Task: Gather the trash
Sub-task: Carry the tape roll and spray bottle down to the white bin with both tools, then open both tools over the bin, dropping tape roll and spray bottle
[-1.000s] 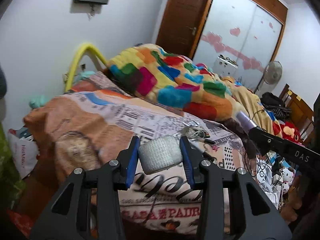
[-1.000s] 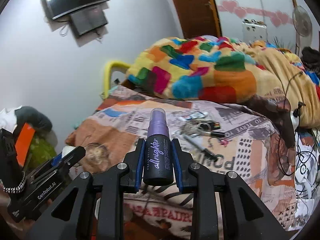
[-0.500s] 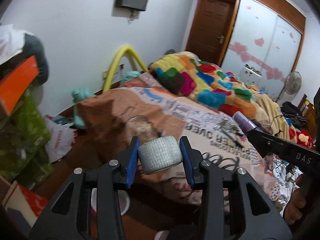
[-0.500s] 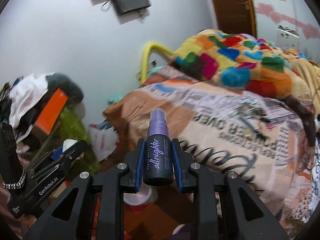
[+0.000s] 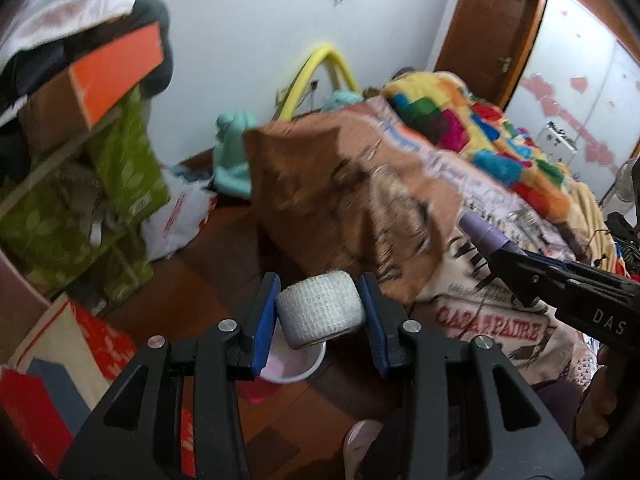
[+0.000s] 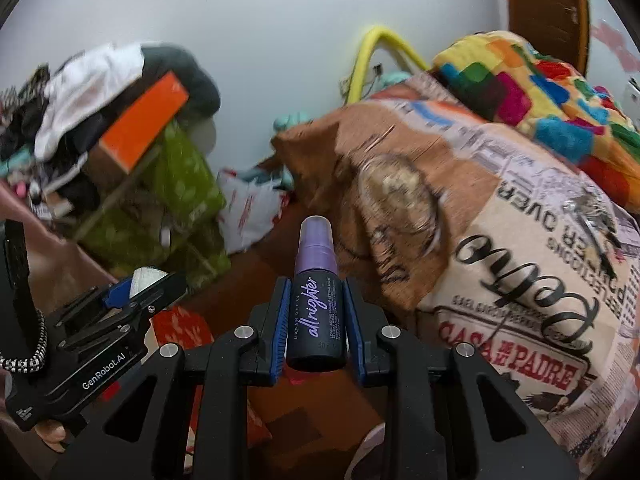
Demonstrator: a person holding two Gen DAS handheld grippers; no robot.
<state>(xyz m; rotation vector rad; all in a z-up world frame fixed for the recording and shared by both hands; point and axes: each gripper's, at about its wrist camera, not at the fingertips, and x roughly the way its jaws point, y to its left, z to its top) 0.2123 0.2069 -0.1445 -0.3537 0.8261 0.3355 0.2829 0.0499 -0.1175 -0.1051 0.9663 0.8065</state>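
Far left, a heap: clothes, an orange box (image 5: 116,76), green leaf-print bags (image 5: 120,176), a white plastic bag (image 5: 180,216) on the wood floor.

Left gripper (image 5: 320,314) is clamped on a roll of white gauze tape (image 5: 320,314), blue pads pressed to its two flat ends. The roll is woven and soft-looking, with no sign of squash. It hangs over the floor, above the rim of a white bowl (image 5: 308,368), possibly the bin; the pictures do not settle that.

Right gripper (image 6: 316,316) is closed narrow on a small dark spray bottle (image 6: 316,312) with purple lettering and a lilac cap, held upright by its sides, off the edge of the bed (image 6: 520,280).

Risks, as I judge them:
- The bottle is smooth and round; a jolt could slide it out or twist it between the pads.
- The roll could land on the rim, bounce out and roll under the bed.
- The grippers sit near each other; releasing both together invites a knock.
- Background is blurred; aiming while the view smears could miss the bowl.
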